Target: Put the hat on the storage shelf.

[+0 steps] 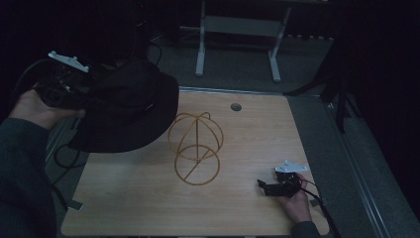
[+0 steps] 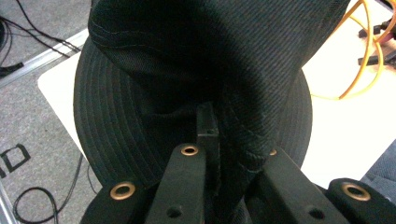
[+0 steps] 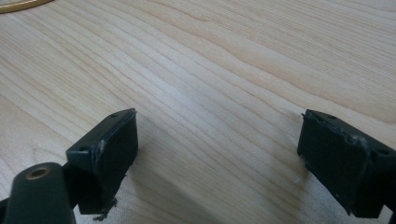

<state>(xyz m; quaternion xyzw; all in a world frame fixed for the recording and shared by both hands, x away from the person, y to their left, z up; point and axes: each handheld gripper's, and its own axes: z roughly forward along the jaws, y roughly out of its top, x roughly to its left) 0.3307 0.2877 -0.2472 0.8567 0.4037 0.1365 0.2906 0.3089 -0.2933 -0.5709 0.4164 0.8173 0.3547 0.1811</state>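
A black brimmed hat [image 1: 130, 106] hangs in the air over the table's left side, held up by my left gripper [image 1: 74, 91], which is shut on its fabric. In the left gripper view the jaws pinch a fold of the hat [image 2: 187, 84] near the crown. A gold wire hat stand [image 1: 195, 148], a dome on a ring base, sits on the wooden table [image 1: 148, 198] just right of the hat. My right gripper [image 1: 262, 187] rests low at the table's front right, open, with bare wood between its fingers [image 3: 109, 149].
A round cable hole [image 1: 236, 106] lies near the table's far edge. A desk frame's grey legs [image 1: 200, 54] stand on the floor beyond. Cables [image 1: 64, 163] trail off the table's left side. The gold stand's ring [image 3: 18, 4] shows ahead of the right gripper.
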